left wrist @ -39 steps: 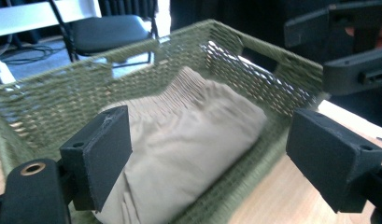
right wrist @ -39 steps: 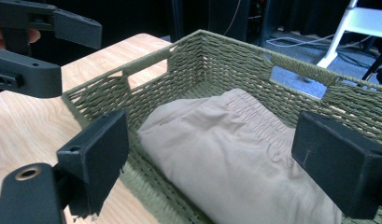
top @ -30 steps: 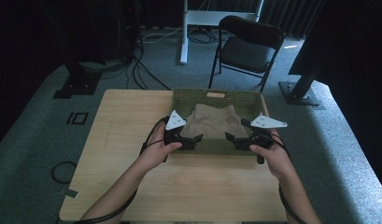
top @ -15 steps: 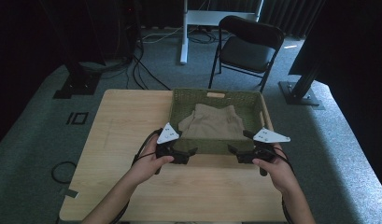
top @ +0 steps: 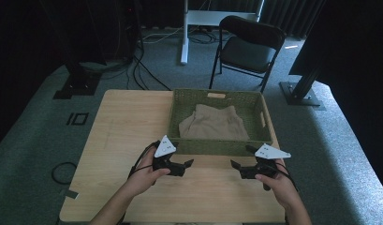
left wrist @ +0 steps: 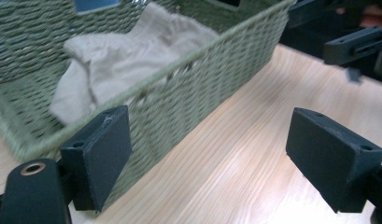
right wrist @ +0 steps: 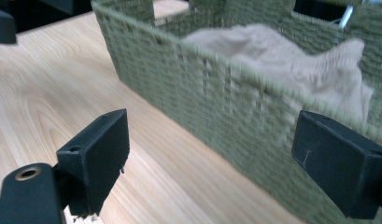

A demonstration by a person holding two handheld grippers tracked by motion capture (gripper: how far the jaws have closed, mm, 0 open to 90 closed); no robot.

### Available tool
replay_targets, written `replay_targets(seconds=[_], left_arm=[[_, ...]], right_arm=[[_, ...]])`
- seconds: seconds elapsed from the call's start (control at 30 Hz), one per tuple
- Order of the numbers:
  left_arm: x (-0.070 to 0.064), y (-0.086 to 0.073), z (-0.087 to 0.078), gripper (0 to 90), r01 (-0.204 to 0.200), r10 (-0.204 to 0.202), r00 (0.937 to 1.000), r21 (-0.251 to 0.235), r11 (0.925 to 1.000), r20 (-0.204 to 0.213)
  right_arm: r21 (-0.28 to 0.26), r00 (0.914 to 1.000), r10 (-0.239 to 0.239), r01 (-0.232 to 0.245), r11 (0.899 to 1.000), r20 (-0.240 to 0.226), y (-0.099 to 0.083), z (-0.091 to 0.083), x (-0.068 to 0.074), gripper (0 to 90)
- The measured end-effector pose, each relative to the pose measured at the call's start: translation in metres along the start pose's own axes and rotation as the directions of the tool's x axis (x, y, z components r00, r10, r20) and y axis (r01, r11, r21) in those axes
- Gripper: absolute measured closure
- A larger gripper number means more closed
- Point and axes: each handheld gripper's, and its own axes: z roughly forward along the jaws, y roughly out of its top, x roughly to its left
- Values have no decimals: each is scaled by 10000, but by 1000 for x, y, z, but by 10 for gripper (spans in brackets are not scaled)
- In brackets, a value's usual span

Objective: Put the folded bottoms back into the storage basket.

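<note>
A green woven basket point(top: 217, 146) stands on the far right part of the wooden table, with a beige cloth point(top: 214, 124) lying crumpled inside it. My left gripper point(top: 188, 165) hovers over the table just in front of the basket's near left corner, open and empty. My right gripper point(top: 236, 166) is in front of the near right corner, also open and empty. The two point toward each other. In the left gripper view the basket wall point(left wrist: 188, 88) and cloth point(left wrist: 128, 56) lie ahead. The right gripper view shows the same wall point(right wrist: 212, 93) and cloth point(right wrist: 282, 56).
The wooden table point(top: 123, 131) has bare surface to the left of the basket and along its front edge. A black folding chair point(top: 247, 47) and a white desk leg point(top: 184, 30) stand on the carpet beyond the table. Cables run across the floor.
Both grippers have drawn back from over the basket toward the person, coming down in front of its near wall. The cloth stays in the basket.
</note>
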Motion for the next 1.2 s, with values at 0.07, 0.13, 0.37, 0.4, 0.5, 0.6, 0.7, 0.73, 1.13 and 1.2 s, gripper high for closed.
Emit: replay_targets(seconds=[0.07, 0.13, 0.37, 0.4, 0.5, 0.6, 0.7, 0.73, 1.13, 1.2], left_arm=[[1, -7, 0, 154, 108, -108, 9999, 111, 9999, 11], [3, -14, -1, 154, 300, -299, 9995, 140, 9995, -17], [14, -36, -2, 154, 502, -490, 9981, 321, 9982, -383], [17, -41, -3, 154, 623, -605, 9970, 347, 9975, -488], [23, -52, -6, 154, 913, -881, 9936, 427, 9949, -712], [29, -64, -11, 154, 1088, -1031, 9900, 561, 9925, -964], [34, -72, -16, 154, 1330, -1258, 9856, 588, 9894, -1131], [36, -76, -18, 154, 1390, -1308, 9840, 624, 9883, -1209], [54, -99, -35, 154, 2015, -1836, 9593, 649, 9773, -2145], [58, -104, -38, 154, 2140, -1936, 9514, 619, 9749, -2397]], right_arm=[[151, 10000, 46, -46, 9999, 9, -7, 2, 0, 109], [297, 9999, 29, -32, 9996, 98, -15, 4, 0, 109], [670, 9994, 26, -49, 9977, 344, -35, 9, -2, 109], [721, 9992, -28, -1, 9974, 396, -36, 9, -2, 109], [884, 9983, 24, -76, 9961, 582, -43, 10, -4, 109], [1003, 9969, 101, -180, 9948, 782, -49, 10, -6, 109], [1057, 9952, 231, -331, 9938, 951, -54, 8, -9, 109], [1056, 9948, 229, -334, 9938, 991, -55, 8, -10, 109], [1641, 9803, 325, -652, 9843, 1946, -68, -3, -18, 109], [1720, 9774, 304, -674, 9828, 2091, -69, -5, -19, 109]])
